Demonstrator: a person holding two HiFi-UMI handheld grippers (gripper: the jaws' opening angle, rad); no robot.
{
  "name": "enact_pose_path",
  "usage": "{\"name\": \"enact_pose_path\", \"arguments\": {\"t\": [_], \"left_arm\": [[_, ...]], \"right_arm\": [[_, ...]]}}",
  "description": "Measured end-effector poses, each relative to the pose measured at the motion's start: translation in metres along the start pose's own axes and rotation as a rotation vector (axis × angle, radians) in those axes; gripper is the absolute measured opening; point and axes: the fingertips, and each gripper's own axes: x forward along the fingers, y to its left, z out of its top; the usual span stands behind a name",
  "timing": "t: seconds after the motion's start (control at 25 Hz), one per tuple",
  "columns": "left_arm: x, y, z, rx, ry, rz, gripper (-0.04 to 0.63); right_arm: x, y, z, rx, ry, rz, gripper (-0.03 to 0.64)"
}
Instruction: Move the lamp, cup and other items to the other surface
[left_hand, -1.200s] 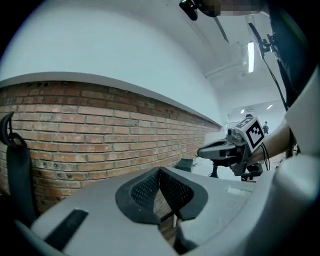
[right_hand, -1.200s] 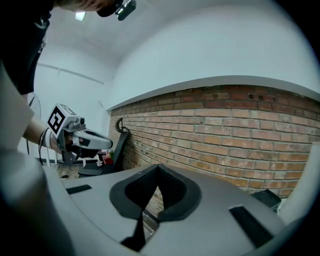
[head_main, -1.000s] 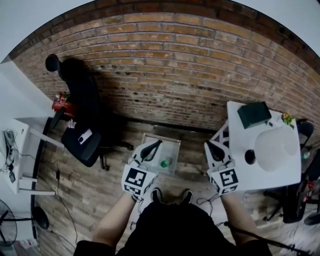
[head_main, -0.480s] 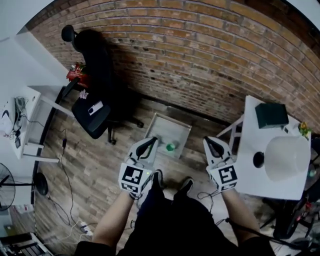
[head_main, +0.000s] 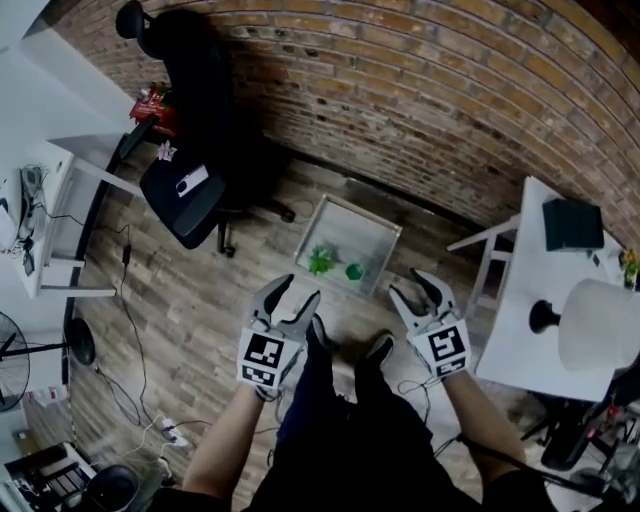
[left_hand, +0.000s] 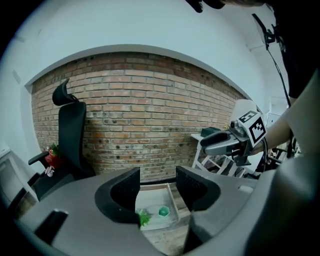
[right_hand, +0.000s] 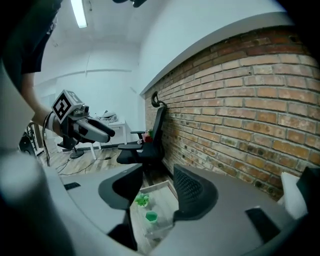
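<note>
A low white surface stands on the floor by the brick wall, with a small green plant and a green cup on it. To the right, a white table carries a white-shaded lamp and a dark box. My left gripper and right gripper hang side by side just short of the low surface. Both have just been opening and stand open with nothing between the jaws. The cup and plant show between the left gripper's jaws, well beyond them. The right gripper frames the cup likewise.
A black office chair stands to the left of the low surface. Further left are a white desk, a floor fan and cables on the wooden floor. The person's feet are between the grippers.
Both grippers have come down towards the floor and their jaws have gone from shut to open. The green plant on the low surface has come into view.
</note>
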Motion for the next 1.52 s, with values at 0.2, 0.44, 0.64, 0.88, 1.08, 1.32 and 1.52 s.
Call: {"name": "enact_pose_path", "arguments": {"t": [0.2, 0.44, 0.64, 0.88, 1.08, 1.32, 1.52], "left_arm": [[0.031, 0.029, -0.05, 0.014, 0.082, -0.057, 0.247], [0.071, 0.047, -0.126, 0.046, 0.19, -0.124, 0.255], [0.096, 0.054, -0.185, 0.035, 0.26, -0.148, 0.255], [0.117, 0.046, -0.237, 0.005, 0.297, -0.174, 0.255], [0.125, 0.045, -0.259, -0.009, 0.311, -0.181, 0.255], [0.126, 0.049, -0.278, -0.027, 0.316, -0.182, 0.255], [0.127, 0.057, -0.282, -0.036, 0.316, -0.172, 0.255]], "right_arm": [[0.057, 0.018, -0.055, 0.014, 0.103, 0.012, 0.221], [0.148, 0.03, -0.147, 0.0, 0.181, 0.055, 0.249], [0.207, 0.03, -0.215, 0.064, 0.265, 0.032, 0.272], [0.258, 0.036, -0.304, 0.109, 0.377, 0.042, 0.308], [0.289, 0.038, -0.359, 0.106, 0.462, 0.035, 0.379], [0.324, 0.042, -0.396, 0.088, 0.536, 0.05, 0.392], [0.33, 0.04, -0.399, 0.063, 0.548, 0.032, 0.317]]}}
